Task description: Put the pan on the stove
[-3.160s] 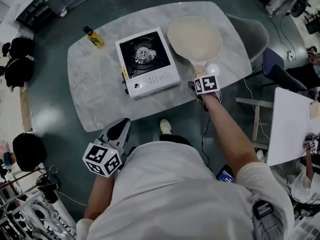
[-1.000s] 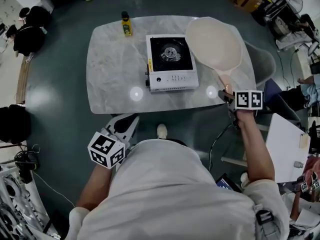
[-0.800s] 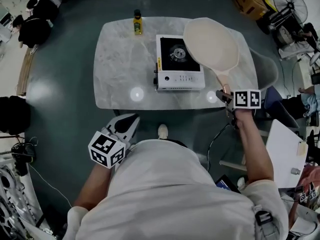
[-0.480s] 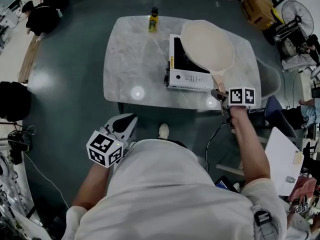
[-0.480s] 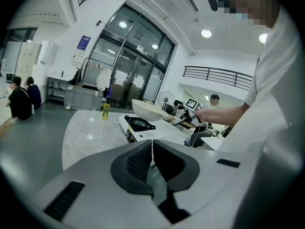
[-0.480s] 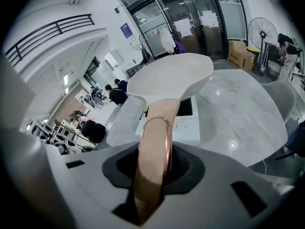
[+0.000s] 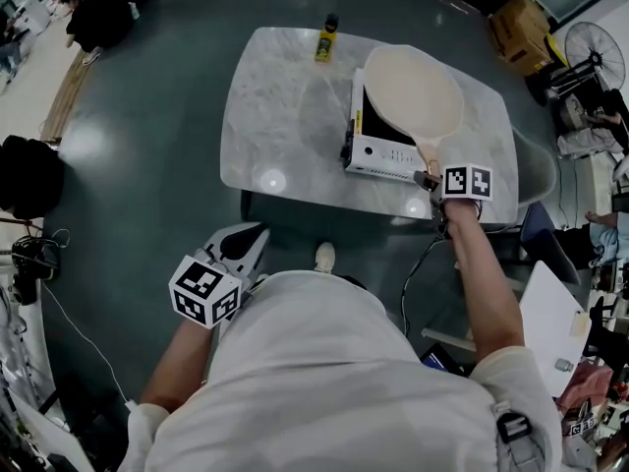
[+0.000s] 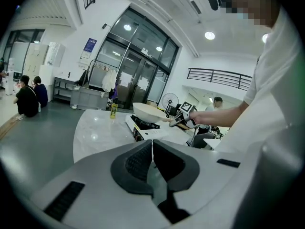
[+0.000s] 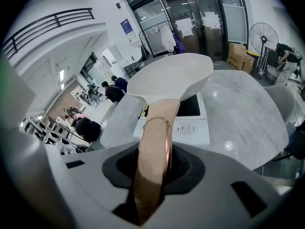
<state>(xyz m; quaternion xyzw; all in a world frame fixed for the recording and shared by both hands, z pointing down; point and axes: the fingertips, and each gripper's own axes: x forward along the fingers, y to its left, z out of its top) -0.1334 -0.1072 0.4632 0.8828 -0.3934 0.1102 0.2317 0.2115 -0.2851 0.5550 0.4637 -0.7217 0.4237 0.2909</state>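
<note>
A cream pan (image 7: 413,91) with a copper-coloured handle (image 7: 428,155) hangs over the white portable stove (image 7: 378,152) and hides most of its black burner top. My right gripper (image 7: 430,178) is shut on the handle's end at the table's near right edge. In the right gripper view the handle (image 9: 155,147) runs out from between the pads to the pan bowl (image 9: 171,78), above the stove (image 9: 193,123). My left gripper (image 7: 242,244) is held low by the person's body, away from the table, shut with nothing in it (image 8: 152,149).
The stove stands on an oval marble table (image 7: 285,116). A small yellow bottle (image 7: 324,43) stands at the table's far edge. A grey chair (image 7: 536,160) is by the table's right end. A fan (image 7: 590,42) and a cardboard box (image 7: 516,23) stand beyond.
The right gripper has carried the pan leftward from the table's right part until it is over the stove. The left gripper has kept its place.
</note>
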